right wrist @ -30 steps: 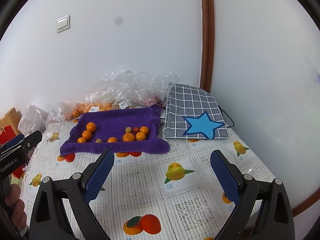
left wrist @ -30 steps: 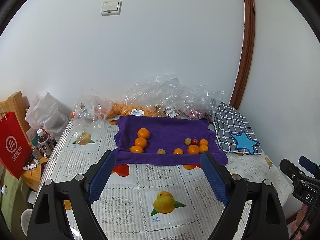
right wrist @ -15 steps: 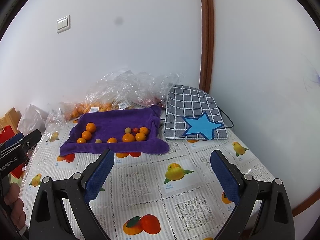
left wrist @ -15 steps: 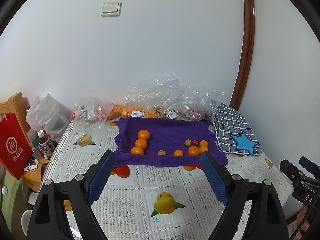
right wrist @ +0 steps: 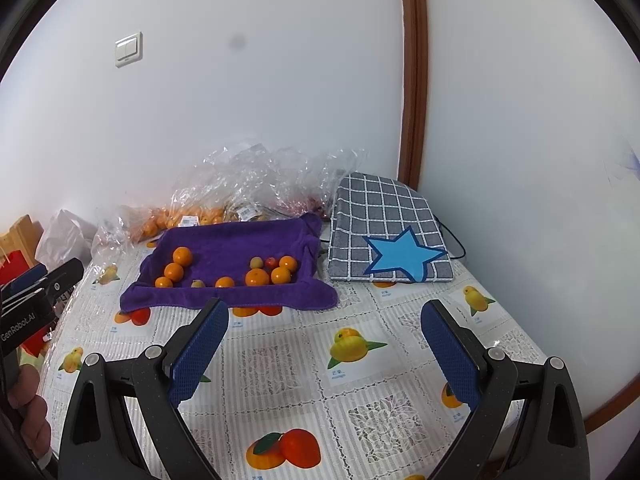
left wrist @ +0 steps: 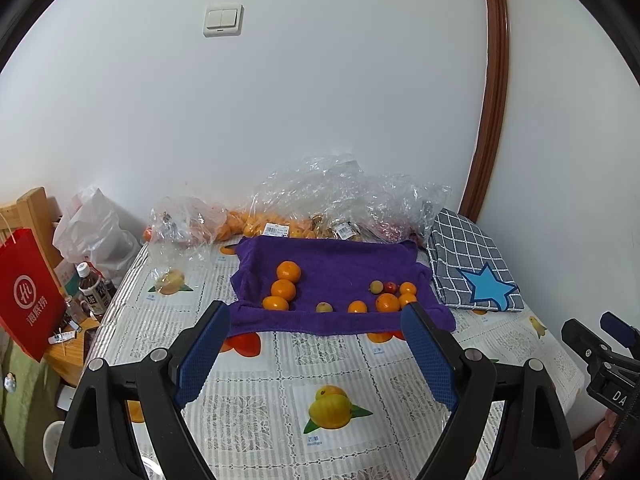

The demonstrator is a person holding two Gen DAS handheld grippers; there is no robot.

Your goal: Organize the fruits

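Observation:
A purple towel [left wrist: 340, 260] [right wrist: 236, 240] lies spread on the table and carries several small oranges [left wrist: 288, 271] [right wrist: 182, 256], two pale green-yellow fruits [left wrist: 376, 287] [right wrist: 256, 262] and one small red fruit [left wrist: 391, 287] [right wrist: 271, 262]. Three oranges form a line at the towel's left; the other fruits cluster at its right. My left gripper [left wrist: 316, 322] hovers open short of the towel's near edge, with nothing between its blue pads. My right gripper [right wrist: 326, 320] is also open and empty, over the tablecloth nearer the towel's right corner.
Clear plastic bags [left wrist: 340, 200] with more oranges lie against the wall behind the towel. A grey checked cushion with a blue star [right wrist: 384, 236] sits at the right. A red paper bag [left wrist: 28, 300] and bottles [left wrist: 92, 292] stand off the table's left edge. A fruit-print cloth [right wrist: 280, 364] covers the table.

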